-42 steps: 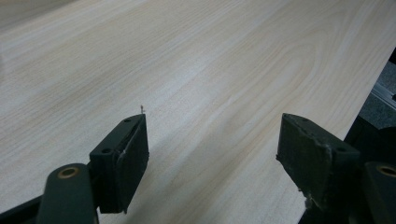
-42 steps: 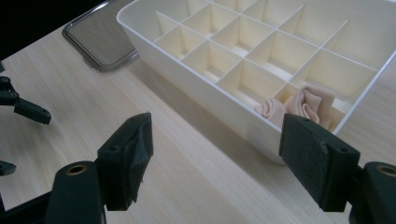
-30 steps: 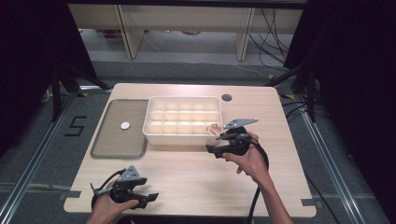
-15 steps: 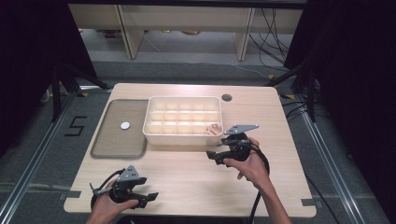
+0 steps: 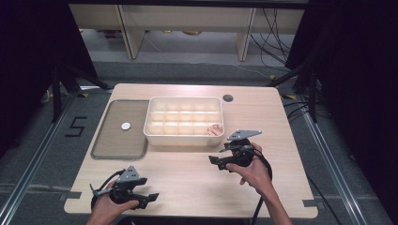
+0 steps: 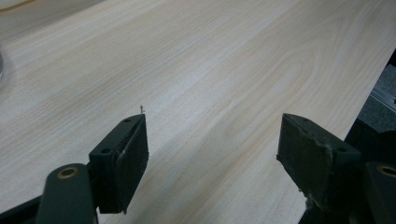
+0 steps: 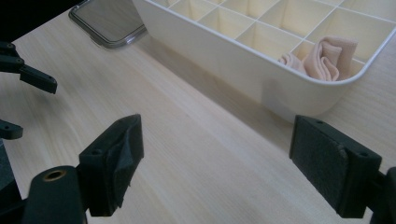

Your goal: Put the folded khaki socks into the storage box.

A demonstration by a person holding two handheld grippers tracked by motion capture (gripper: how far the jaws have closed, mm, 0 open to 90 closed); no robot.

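Both jaws are being held wide, nothing gripped: left gripper near the pale wood-grain table's front edge, right gripper just before the white gridded plastic bin. Folded peach cloth is lying in its corner cell.

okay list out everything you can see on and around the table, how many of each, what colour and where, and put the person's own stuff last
table: one, light wood, centre of the high view
divided box: one, cream, middle of the table toward the far edge
folded cloth: one, pale pink, in the box's near right corner compartment
tray: one, grey, flat, directly left of the box
small disc: one, white, on the tray
round hole: one, dark, in the tabletop right of the box's far corner
left gripper: one, black, near left edge of the table, jaws apart
right gripper: one, black, in front of the box's right end, jaws apart
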